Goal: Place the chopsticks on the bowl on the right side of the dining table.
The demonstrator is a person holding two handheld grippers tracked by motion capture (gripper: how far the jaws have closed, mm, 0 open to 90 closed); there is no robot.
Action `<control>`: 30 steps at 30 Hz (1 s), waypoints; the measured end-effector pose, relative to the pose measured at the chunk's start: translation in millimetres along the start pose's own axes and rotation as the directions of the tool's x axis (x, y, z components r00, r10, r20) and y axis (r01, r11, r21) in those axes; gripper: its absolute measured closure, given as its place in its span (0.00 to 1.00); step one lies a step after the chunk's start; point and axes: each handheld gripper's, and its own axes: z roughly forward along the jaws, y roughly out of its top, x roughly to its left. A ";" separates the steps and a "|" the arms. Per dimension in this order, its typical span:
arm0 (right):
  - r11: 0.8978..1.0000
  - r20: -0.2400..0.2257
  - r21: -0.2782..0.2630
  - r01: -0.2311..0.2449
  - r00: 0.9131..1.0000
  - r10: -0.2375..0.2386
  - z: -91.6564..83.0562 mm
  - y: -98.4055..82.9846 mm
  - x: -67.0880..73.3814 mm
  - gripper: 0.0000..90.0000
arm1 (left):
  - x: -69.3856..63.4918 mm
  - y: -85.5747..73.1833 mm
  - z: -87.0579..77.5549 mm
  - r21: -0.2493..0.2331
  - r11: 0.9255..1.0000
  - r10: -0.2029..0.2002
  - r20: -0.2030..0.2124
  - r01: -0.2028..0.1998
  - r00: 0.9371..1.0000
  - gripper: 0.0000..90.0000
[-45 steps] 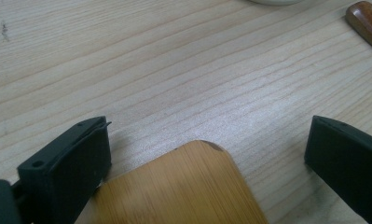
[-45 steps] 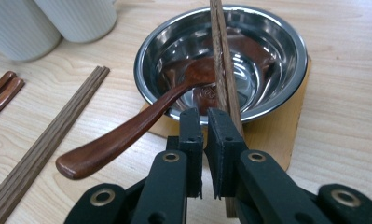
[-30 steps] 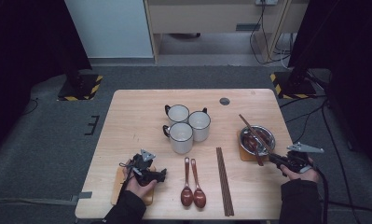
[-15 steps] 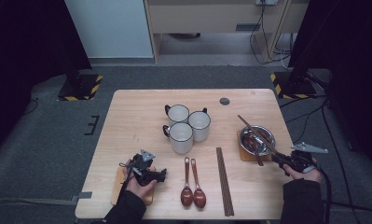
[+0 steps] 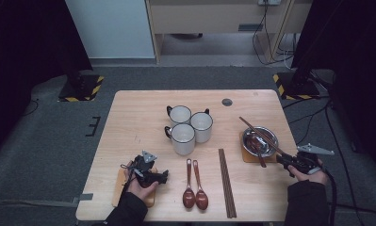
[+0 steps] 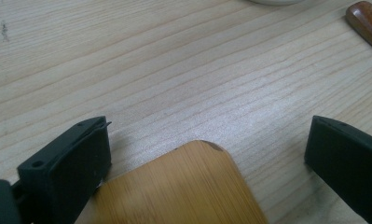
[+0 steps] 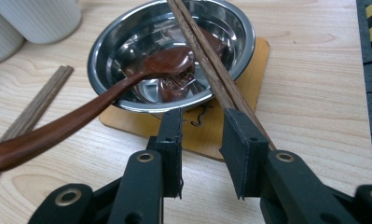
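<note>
Grey carpet surrounded the pale wooden table (image 5: pixel 143 113), which stood before a white panel and dark curtains. Three white mugs (image 5: pixel 188 127) clustered near the table's middle. At the right side a steel bowl (image 5: pixel 259 137) sat on a bamboo coaster (image 7: pixel 249 84), holding a dark wooden spoon (image 7: pixel 141 70) whose handle stuck out over the rim. A pair of chopsticks (image 7: pixel 207 46) lay across the bowl, their near ends running under the right gripper (image 7: pixel 202 144). Its jaws had just been opening and stood slightly apart with nothing between them, the chopsticks just beside the outer one. A second pair of chopsticks (image 5: pixel 226 181) and two wooden spoons (image 5: pixel 195 186) lay near the front edge. At the front left, the left gripper (image 6: pixel 207 154) stood spread wide over the corner of a second coaster (image 6: pixel 183 191), gripping nothing.
</note>
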 end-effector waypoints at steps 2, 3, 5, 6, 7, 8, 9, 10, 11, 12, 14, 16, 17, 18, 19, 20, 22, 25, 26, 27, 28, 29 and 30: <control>1.000 -0.010 -0.005 0.000 1.000 0.000 -0.7 1.9 1.5 0.76 | 0.0 0.0 0.0 0.000 1.000 0.000 0.000 0.000 1.000 0.00; 1.000 -0.012 -0.010 0.006 1.000 -0.006 -0.9 3.2 2.1 0.77 | 0.0 0.0 0.0 -0.001 1.000 0.000 0.000 0.000 1.000 0.00; 1.000 -0.016 -0.020 0.006 1.000 -0.006 -1.0 5.5 4.1 0.76 | 0.0 0.0 0.0 -0.001 1.000 0.000 0.000 0.000 1.000 0.00; 1.000 -0.019 -0.023 0.008 1.000 -0.008 -1.0 6.6 5.1 0.76 | 0.0 0.0 0.0 0.000 1.000 0.000 0.000 0.000 1.000 0.00; 1.000 -0.019 -0.027 0.007 1.000 -0.008 -0.9 8.3 6.0 0.76 | 0.0 0.0 0.0 0.000 1.000 0.000 0.000 0.000 1.000 0.00; 1.000 -0.019 -0.029 0.010 1.000 -0.011 -1.1 9.3 6.3 0.75 | 0.0 0.0 0.0 0.000 1.000 0.000 0.000 0.000 1.000 0.00; 0.999 -0.020 -0.033 0.010 1.000 -0.011 -1.2 10.8 7.0 0.75 | 0.0 0.0 0.0 0.000 1.000 0.000 0.000 0.000 1.000 0.00; 0.999 -0.020 -0.042 0.011 1.000 -0.012 -1.5 12.8 7.8 0.74 | 0.0 0.0 0.1 -0.001 1.000 0.000 0.000 0.000 1.000 0.00; 0.999 -0.021 -0.047 0.008 1.000 -0.009 -1.6 14.1 8.3 0.74 | 0.0 0.0 0.0 -0.001 1.000 0.000 0.000 0.000 1.000 0.00; 0.999 -0.024 -0.051 0.008 1.000 -0.010 -1.8 15.7 9.0 0.73 | 0.0 0.0 0.0 0.000 1.000 0.000 0.000 0.000 1.000 0.00; 0.998 -0.024 -0.059 0.017 1.000 -0.019 -1.6 19.1 9.8 0.72 | 0.0 0.0 0.0 0.000 1.000 0.000 0.000 0.000 1.000 0.00; 0.998 -0.029 -0.064 0.015 0.999 -0.016 -1.1 22.8 10.9 0.72 | 0.0 0.0 0.0 0.000 1.000 0.000 0.000 0.000 1.000 0.00; 0.997 -0.029 -0.068 0.021 0.999 -0.023 -0.8 24.4 10.9 0.72 | 0.0 0.0 0.0 -0.001 1.000 0.000 0.000 0.000 1.000 0.00; 0.997 -0.028 -0.072 0.020 0.999 -0.023 -0.4 26.1 11.4 0.71 | 0.0 0.0 0.0 0.000 1.000 0.000 0.000 0.000 1.000 0.00; 0.997 -0.027 -0.075 0.021 0.999 -0.023 0.1 27.8 11.9 0.71 | 0.0 0.0 0.1 -0.001 1.000 0.000 0.000 0.000 1.000 0.00; 0.997 -0.028 -0.080 0.016 0.999 -0.018 0.4 29.5 13.0 0.70 | 0.0 0.0 0.0 0.000 1.000 0.000 0.000 0.000 1.000 0.00; 0.996 -0.030 -0.087 0.020 0.999 -0.022 1.5 33.0 14.2 0.68 | 0.0 0.0 0.0 0.000 1.000 0.000 0.000 0.000 1.000 0.00; 0.994 -0.024 -0.104 0.020 0.999 -0.023 2.8 37.6 15.4 0.65 | 0.0 0.0 0.0 0.000 1.000 0.000 0.000 0.000 1.000 0.00; 0.994 -0.020 -0.108 0.016 1.000 -0.018 3.2 38.9 15.8 0.63 | 0.0 0.0 0.0 0.000 1.000 0.000 0.000 0.000 1.000 0.00; 0.993 -0.015 -0.115 0.015 1.000 -0.017 4.0 40.4 16.0 0.63 | 0.0 0.0 0.0 0.000 1.000 0.000 0.000 0.000 1.000 0.00; 0.993 -0.014 -0.117 0.018 1.000 -0.020 4.5 42.4 16.1 0.62 | 0.0 0.0 0.0 0.000 1.000 0.000 0.000 0.000 1.000 0.00; 0.992 -0.013 -0.123 0.019 1.000 -0.021 4.9 43.7 16.3 0.61 | 0.0 0.0 0.1 -0.001 1.000 0.000 0.000 0.000 1.000 0.00; 0.992 -0.014 -0.126 0.016 1.000 -0.017 5.1 45.7 17.0 0.61 | 0.0 0.0 0.0 0.000 1.000 0.000 0.000 0.000 1.000 0.00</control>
